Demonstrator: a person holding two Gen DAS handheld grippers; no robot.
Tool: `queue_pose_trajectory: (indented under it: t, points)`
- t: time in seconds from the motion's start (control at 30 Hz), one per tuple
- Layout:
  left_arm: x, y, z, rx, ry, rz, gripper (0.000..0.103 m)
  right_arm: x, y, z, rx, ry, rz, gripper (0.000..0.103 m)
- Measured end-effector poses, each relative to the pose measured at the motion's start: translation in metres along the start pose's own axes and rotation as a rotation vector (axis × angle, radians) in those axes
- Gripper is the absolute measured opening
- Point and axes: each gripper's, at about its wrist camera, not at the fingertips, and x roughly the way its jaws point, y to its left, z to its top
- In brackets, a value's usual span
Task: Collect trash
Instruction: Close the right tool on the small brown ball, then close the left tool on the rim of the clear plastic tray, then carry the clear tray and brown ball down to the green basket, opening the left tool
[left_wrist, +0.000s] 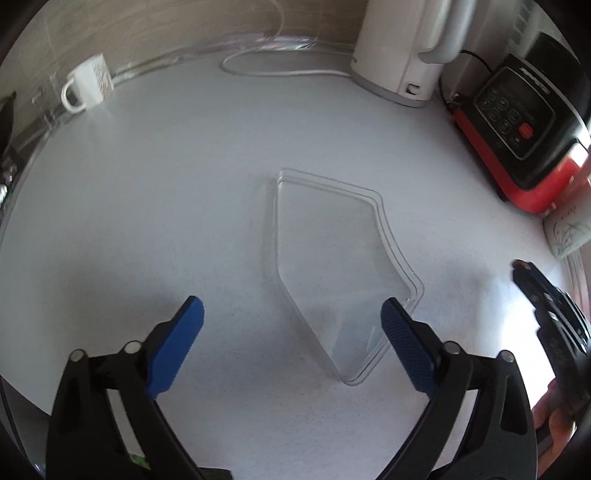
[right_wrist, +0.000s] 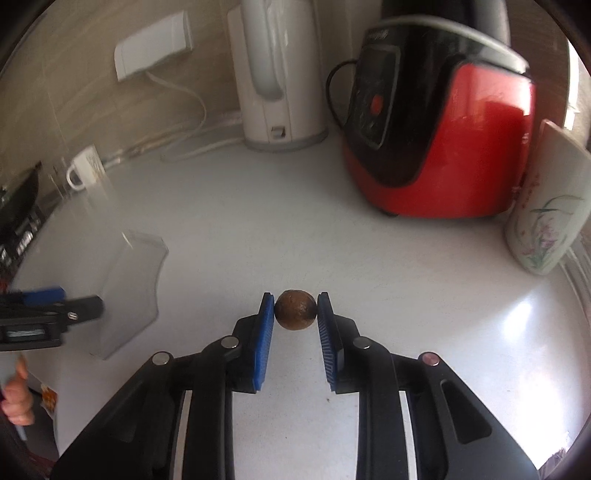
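Note:
A clear plastic tray (left_wrist: 332, 273) lies on the white counter, just ahead of my open, empty left gripper (left_wrist: 291, 310); its near end reaches between the blue fingertips. The tray also shows in the right wrist view (right_wrist: 129, 288), at the left beside the left gripper. My right gripper (right_wrist: 295, 306) is shut on a small brown round nut or pit (right_wrist: 295, 309), pinched between its blue pads just above the counter. The right gripper's tip shows at the right edge of the left wrist view (left_wrist: 532, 284).
A white kettle (right_wrist: 277, 74) with its cord stands at the back wall. A red and black cooker (right_wrist: 436, 122) stands at the back right, a flowered vase (right_wrist: 546, 221) beside it. A white mug (left_wrist: 88, 83) sits at the back left.

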Motion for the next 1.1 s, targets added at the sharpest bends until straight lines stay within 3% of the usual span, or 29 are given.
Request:
queue_pose_trajectory:
  t: [0.27, 0.33, 0.4, 0.6, 0.63, 0.8, 1.1]
  points:
    - [0.015, -0.004, 0.003, -0.077, 0.074, 0.013, 0.067, -0.028, -0.007, 0.002, 0.033, -0.071, 0.038, 0.025]
    - [0.015, -0.009, 0.004, -0.068, 0.076, 0.025, 0.059, -0.03, -0.007, 0.001, 0.039, -0.077, 0.047, 0.025]
    - [0.015, -0.015, 0.005, -0.053, 0.081, 0.045, 0.043, -0.031, -0.007, -0.001, 0.044, -0.08, 0.053, 0.025]
    - [0.014, -0.015, 0.008, -0.084, 0.094, 0.021, 0.019, -0.036, -0.003, -0.006, 0.049, -0.083, 0.067, 0.025]
    - [0.014, -0.013, 0.008, -0.089, 0.091, 0.017, 0.01, -0.036, -0.003, -0.006, 0.048, -0.083, 0.067, 0.025]
    - [0.014, 0.0, 0.011, -0.109, 0.1, -0.02, 0.003, -0.038, -0.001, -0.005, 0.044, -0.086, 0.073, 0.025]
    - [0.002, 0.015, 0.007, -0.061, 0.077, -0.046, 0.002, -0.041, 0.007, -0.005, 0.033, -0.086, 0.08, 0.025]
